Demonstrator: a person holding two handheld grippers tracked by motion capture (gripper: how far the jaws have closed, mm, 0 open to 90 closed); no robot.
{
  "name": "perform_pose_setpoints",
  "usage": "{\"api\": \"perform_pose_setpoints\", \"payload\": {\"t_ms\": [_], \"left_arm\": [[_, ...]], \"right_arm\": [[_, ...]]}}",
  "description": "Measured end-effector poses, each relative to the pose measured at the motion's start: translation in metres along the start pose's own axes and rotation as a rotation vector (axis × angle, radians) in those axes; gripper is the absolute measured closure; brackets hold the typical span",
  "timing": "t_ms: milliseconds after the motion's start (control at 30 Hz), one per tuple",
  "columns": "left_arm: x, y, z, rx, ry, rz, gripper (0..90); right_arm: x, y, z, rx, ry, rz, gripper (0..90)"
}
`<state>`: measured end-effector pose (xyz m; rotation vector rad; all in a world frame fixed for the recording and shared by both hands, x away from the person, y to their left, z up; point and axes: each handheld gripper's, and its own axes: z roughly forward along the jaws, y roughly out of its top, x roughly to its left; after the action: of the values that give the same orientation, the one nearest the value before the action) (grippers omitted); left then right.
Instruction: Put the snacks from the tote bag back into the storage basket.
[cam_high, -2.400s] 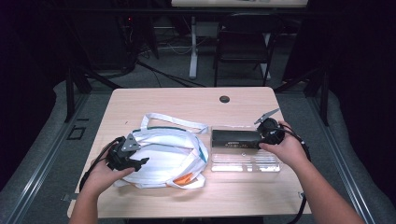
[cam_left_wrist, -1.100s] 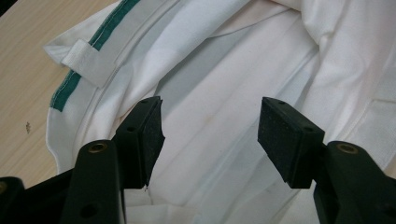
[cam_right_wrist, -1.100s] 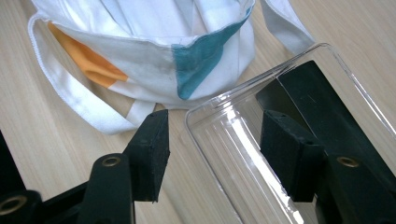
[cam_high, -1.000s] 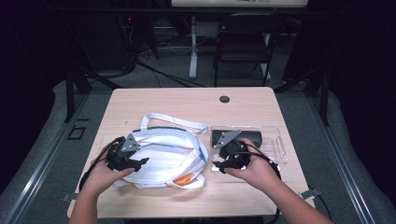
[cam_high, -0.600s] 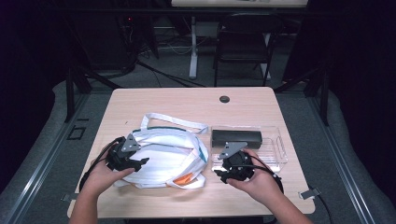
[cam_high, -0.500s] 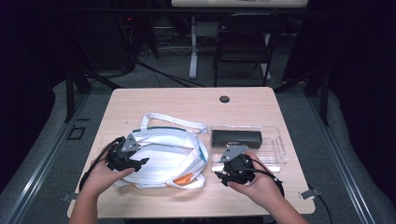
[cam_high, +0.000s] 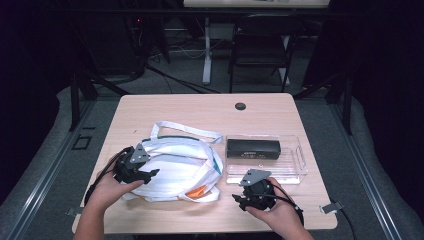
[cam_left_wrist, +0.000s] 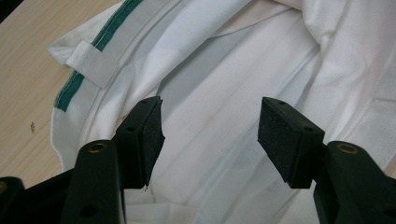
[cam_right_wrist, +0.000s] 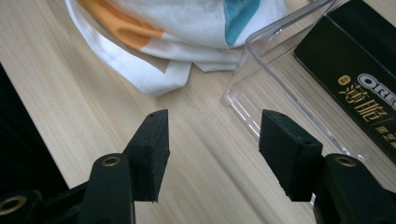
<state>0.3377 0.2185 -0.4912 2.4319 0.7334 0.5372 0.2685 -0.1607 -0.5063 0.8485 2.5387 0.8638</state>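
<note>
left hand-held gripper (cam_high: 131, 169): jaws standing wide apart, nothing pinched between them, hovering over the white cloth bag (cam_high: 177, 167) at the bag's left edge

left pads (cam_left_wrist: 148, 135): spread over the white fabric in the left gripper view (touching it or just above it, I cannot tell)

right hand-held gripper (cam_high: 254, 192): jaws likewise gaping and holding nothing, hanging above the bare surface (cam_high: 200, 112), just off the bag's lower right corner

right pads (cam_right_wrist: 154, 149): pointing along the wood toward the bag's orange-and-white hem (cam_right_wrist: 140, 56)

where the bag is lying: flat on the surface, its long axis running left to right, one strap (cam_high: 185, 131) looping out past its far edge

bag from the right gripper: ahead and to the left, near but apart

nearer hand: the left one, already sitting over the bag; the right one is needing a short reach toward it

beside the bag: a clear plastic tray (cam_high: 295, 172) just to the bag's right, carrying a black box (cam_high: 252, 149) (the tray's near corner (cam_right_wrist: 243, 100) is lying close to the right jaw)
</note>
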Motion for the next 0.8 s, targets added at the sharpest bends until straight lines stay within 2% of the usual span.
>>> {"api": "perform_pose_setpoints", "payload": {"t_ms": [233,333,467,533,700,800], "left_arm": [[0.000,0.000,0.001,0.005,0.001,0.001,40.3],[-0.001,0.000,0.002,0.008,0.008,0.005,40.2],[-0.002,0.000,0.003,0.014,0.007,0.009,40.2],[-0.003,0.001,0.003,0.014,0.006,0.010,40.2],[-0.002,0.001,0.003,0.016,0.003,0.015,40.2],[-0.002,0.000,0.002,0.012,0.004,0.012,40.2]], "right_arm": [[0.003,-0.011,0.007,-0.011,-0.013,-0.015,42.8],[0.004,-0.016,0.011,-0.026,-0.018,-0.006,42.8],[0.006,-0.022,0.016,-0.039,-0.022,-0.026,42.8],[0.007,-0.024,0.017,-0.046,-0.020,-0.018,42.7],[0.008,-0.027,0.018,-0.049,-0.026,-0.010,42.7],[0.009,-0.028,0.019,-0.054,-0.034,-0.024,42.9]]}}
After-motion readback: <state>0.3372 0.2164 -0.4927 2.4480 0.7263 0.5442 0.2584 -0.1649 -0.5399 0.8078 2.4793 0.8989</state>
